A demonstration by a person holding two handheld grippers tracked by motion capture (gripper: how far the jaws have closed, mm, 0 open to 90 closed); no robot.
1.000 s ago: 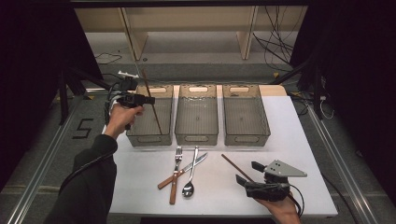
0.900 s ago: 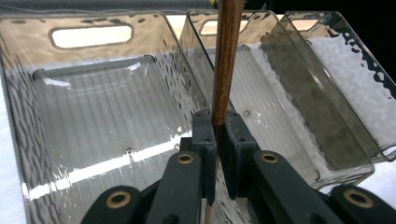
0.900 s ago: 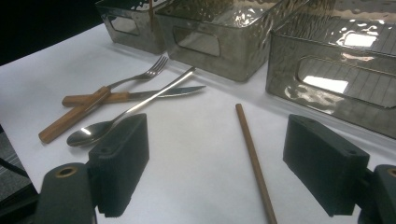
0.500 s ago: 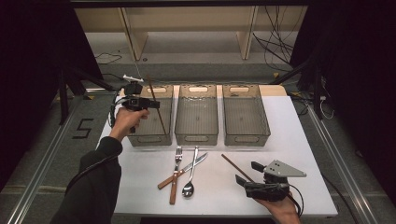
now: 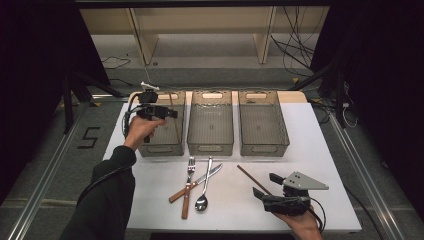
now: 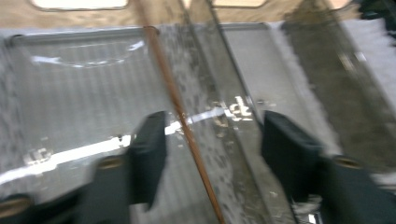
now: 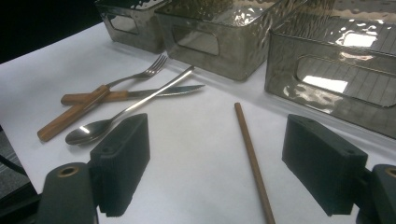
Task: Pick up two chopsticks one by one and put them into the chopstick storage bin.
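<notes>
My left gripper (image 5: 169,114) hovers over the left clear bin (image 5: 160,148). Its jaws have just been opening. In the left gripper view a thin brown chopstick (image 6: 175,98) stands slanted between the spread pads (image 6: 148,149), touching neither, with its lower end inside the bin (image 6: 70,93). My left gripper (image 6: 214,116) is open. At the table's front right my right gripper (image 5: 266,185) rests open, and a second chopstick (image 5: 251,178) lies just ahead of it. That chopstick (image 7: 252,158) runs between the right gripper's (image 7: 217,123) spread jaws, untouched.
The middle bin (image 5: 210,145) and the right bin (image 5: 264,146) stand beside the left one. A wooden-handled fork (image 5: 188,186), a knife (image 5: 196,184) and a spoon (image 5: 204,191) lie crossed at the front centre of the white table (image 5: 320,150).
The left hand has sunk a little over the left bin and its jaws have spread, letting go of the chopstick. The right gripper has stayed still.
</notes>
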